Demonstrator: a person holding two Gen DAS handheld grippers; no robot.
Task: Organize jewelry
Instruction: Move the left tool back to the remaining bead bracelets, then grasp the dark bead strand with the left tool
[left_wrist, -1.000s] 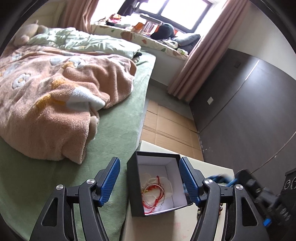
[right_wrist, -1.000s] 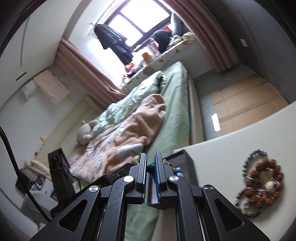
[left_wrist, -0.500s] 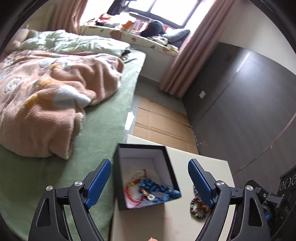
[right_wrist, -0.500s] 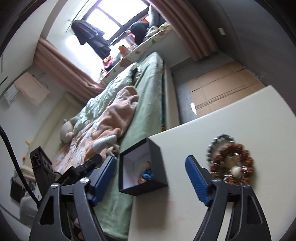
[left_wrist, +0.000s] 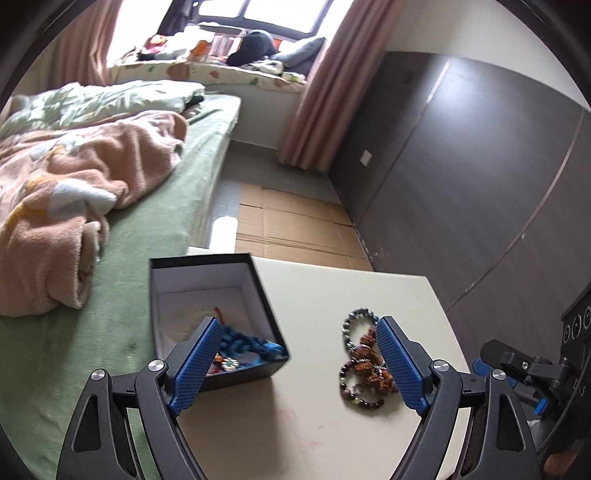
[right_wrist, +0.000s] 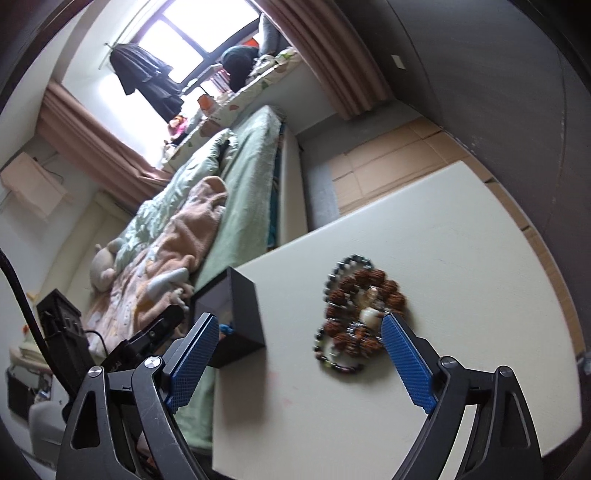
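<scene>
A black box (left_wrist: 266, 295) with a white lining stands open at the left edge of the cream table (left_wrist: 332, 288). In it lie a blue beaded bracelet (left_wrist: 255, 343) and a red string piece (left_wrist: 220, 314). To its right on the table sits a heap of bracelets (left_wrist: 364, 360) in brown, grey and dark beads. My left gripper (left_wrist: 298, 321) is open and holds nothing, with one finger over the box and one over the heap. In the right wrist view the box (right_wrist: 240, 314) and heap (right_wrist: 358, 310) lie ahead. My right gripper (right_wrist: 300, 317) is empty and its jaws are opening.
A bed (left_wrist: 147, 229) with a green sheet and a peach blanket (left_wrist: 66, 192) runs along the table's left side. Cardboard (left_wrist: 291, 225) covers the floor beyond the table. A dark panelled wall (left_wrist: 461, 177) stands to the right.
My right gripper went from shut to wide open and drew back. The blue bracelet now lies in the box. My left gripper widened and moved right, off the box.
</scene>
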